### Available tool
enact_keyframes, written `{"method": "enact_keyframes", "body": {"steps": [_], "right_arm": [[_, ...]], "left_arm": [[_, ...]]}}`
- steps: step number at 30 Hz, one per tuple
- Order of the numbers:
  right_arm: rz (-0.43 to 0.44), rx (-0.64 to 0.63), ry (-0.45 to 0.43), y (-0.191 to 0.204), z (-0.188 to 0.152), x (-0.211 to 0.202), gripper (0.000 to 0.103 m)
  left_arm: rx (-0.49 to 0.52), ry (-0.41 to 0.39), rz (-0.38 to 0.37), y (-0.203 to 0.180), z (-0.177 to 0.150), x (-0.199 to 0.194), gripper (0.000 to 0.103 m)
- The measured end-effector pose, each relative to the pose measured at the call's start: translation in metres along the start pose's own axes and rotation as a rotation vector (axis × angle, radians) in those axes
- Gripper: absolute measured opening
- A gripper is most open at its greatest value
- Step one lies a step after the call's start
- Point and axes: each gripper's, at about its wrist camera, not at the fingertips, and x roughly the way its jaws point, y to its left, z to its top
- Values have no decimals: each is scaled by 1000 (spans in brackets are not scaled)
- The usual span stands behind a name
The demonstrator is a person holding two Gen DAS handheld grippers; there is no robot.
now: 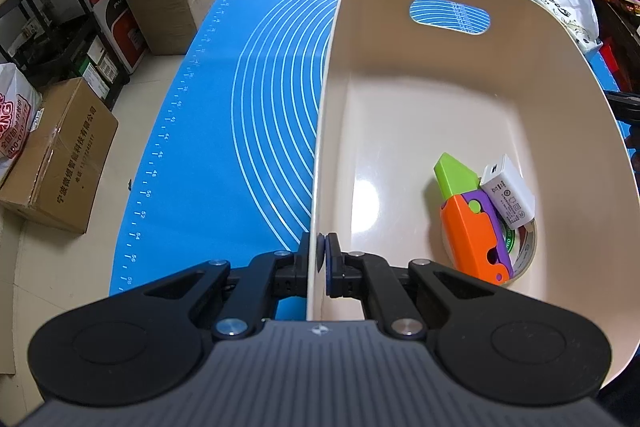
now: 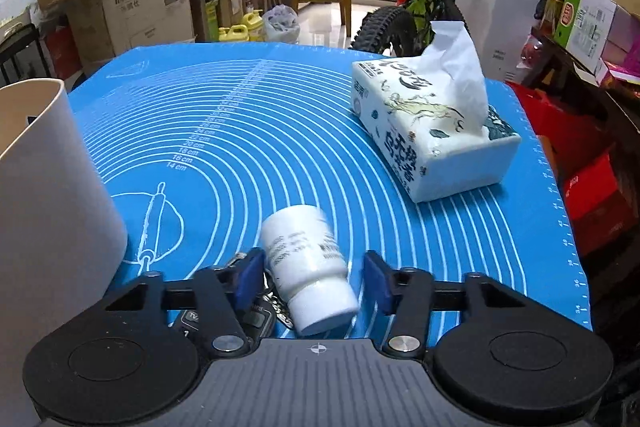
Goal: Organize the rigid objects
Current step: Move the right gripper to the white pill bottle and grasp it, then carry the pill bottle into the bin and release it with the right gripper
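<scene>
The cream bin [image 1: 440, 99] is pinched at its wall by the left gripper [image 1: 318, 259], while the white bottle [image 2: 310, 267] is straddled, not yet pressed, by the half-spread right gripper [image 2: 316, 277], so closing is probably called for next.

One cream basket [image 1: 520, 75] is holding three things: one toy carrot knife [image 1: 472, 219], one white charger [image 1: 506, 197], one tape roll [image 1: 524, 251]. On the blue mat [image 2: 240, 115], one white bottle [image 2: 308, 267], one tissue pack [image 2: 432, 135] and one key bunch [image 2: 256, 311] are lying.

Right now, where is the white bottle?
In the right wrist view, the white bottle lies on the blue mat, between the right gripper fingers, beside a key fob.
</scene>
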Motion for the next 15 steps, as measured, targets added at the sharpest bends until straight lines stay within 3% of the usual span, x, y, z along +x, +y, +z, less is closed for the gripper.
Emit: {"method": "enact_keyframes", "body": {"steps": [1,8,15], "right_arm": [[5,-2,-1,1,1,-1,46],[-47,-44,-29,4,0,-17,46],[-86,-57,-81,13,4,-68,46]], "left_arm": [[0,0,0,0,0,0,6],[-1,0,0,-1,0,0,6],[-1,-1,1,0,0,0,6]]}}
